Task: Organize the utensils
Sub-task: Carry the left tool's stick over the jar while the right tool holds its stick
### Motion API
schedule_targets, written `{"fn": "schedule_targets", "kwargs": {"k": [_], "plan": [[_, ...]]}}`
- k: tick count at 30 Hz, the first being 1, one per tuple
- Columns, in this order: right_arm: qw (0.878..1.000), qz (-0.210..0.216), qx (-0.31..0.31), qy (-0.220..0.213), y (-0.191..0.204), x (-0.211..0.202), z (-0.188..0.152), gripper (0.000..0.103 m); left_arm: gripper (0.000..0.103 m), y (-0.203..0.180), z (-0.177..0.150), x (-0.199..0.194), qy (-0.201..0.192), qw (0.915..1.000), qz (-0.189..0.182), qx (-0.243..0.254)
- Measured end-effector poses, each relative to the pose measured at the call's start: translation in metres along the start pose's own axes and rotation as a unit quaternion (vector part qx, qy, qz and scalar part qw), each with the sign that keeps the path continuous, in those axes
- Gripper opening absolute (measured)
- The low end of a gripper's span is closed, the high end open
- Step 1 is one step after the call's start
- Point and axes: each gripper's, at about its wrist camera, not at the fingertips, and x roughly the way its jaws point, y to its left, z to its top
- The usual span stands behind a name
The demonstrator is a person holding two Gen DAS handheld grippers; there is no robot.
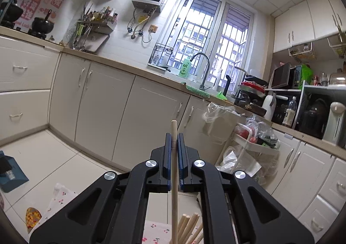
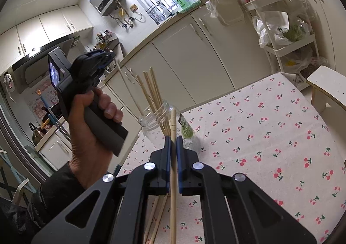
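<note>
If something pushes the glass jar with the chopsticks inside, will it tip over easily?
Probably yes. The glass jar looks narrow and nearly empty, so likely light. The chopsticks stand far above its rim and lean sideways, which may pull it over. On the cloth it would probably tip before sliding.

The chopstick (image 1: 174, 179) running up the lower middle of the left wrist view looks like pale, matt, smooth wood or bamboo, and so does the one (image 2: 173, 157) at lower centre in the right wrist view. The jar (image 2: 160, 120) holding more sticks, at centre of that view, is clear, glossy glass or plastic; which, I cannot tell. The tablecloth (image 2: 259, 136) filling the lower right is matt woven cloth printed with cherries. The right gripper (image 2: 173, 142) has matt black plastic arms, blue pads and shiny metal bolt heads; the left gripper (image 1: 174, 142) looks the same. The cabinet doors (image 1: 103, 101) at centre left are smooth and faintly glossy. The faucet (image 1: 204, 66) is polished metal.
</note>
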Motion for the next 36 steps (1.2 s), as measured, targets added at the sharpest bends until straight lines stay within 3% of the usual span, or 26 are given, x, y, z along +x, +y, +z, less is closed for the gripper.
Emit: {"fn": "schedule_targets", "kwargs": {"k": [12, 21, 36], "plan": [[1.000, -0.003, 0.010, 0.005, -0.004, 0.002, -0.002, 0.006, 0.005, 0.005, -0.037, -0.012, 0.013, 0.9993, 0.011, 0.034], [1.000, -0.006, 0.014, 0.003, -0.006, 0.001, -0.002, 0.006, 0.005, 0.002, -0.059, -0.029, 0.046, 0.9958, 0.004, 0.079], [1.000, -0.014, 0.010, 0.001, -0.006, 0.001, -0.004, 0.006, 0.005, -0.003, -0.065, -0.060, 0.104, 0.9868, 0.018, 0.123]]}}
